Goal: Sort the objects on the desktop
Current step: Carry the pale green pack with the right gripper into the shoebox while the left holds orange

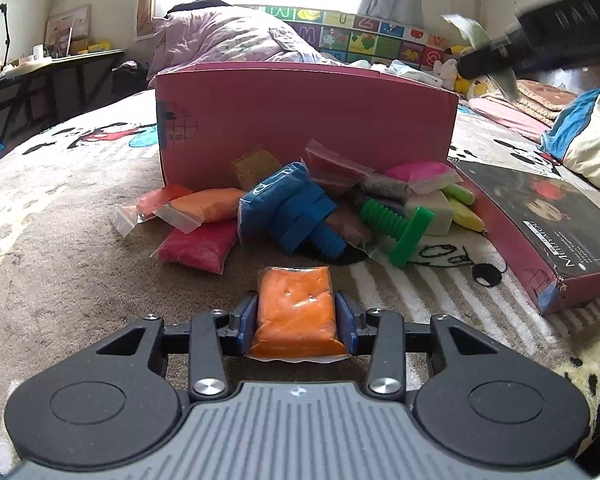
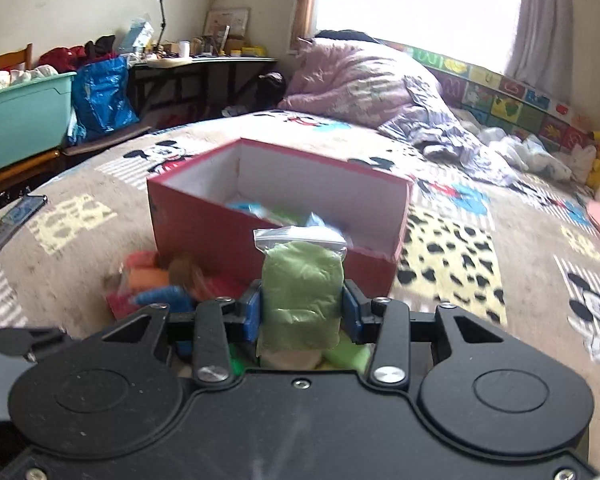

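Tongs first. We read the left gripper point(image 1: 296, 320) as clamped on an orange clay packet point(image 1: 294, 312), blue pads pressing its two long sides, the packet low over the blanket point(image 1: 60, 240) and pointing toward the pile. Gripping across the narrow width looks deliberate: the soft bag bulges between the pads but does not sag out.

The right gripper point(image 2: 302, 312) is closed on a green clay packet point(image 2: 302, 292), zip-seal end upward, raised above the pile and aimed at the open red box point(image 2: 204, 224). We judge this height is chosen to clear the near wall before release. From the left wrist view the same gripper appears high at upper right, above and beyond the box wall.

Task things: remaining packets lie heaped against the outer face of the box, with a blue plastic bolt point(image 1: 300, 216) and a green plastic bolt point(image 1: 396, 224) on top of them. Some packets already lie inside the box; colours there are blurred.

Edges and room: the near box wall stands between both grippers and the interior, so each load must pass over its rim. The box lid point(image 1: 548, 216) lies flat to the right of the pile, its edge close to the yellow-green packets. Open blanket remains left of the pile and in front of the left gripper.
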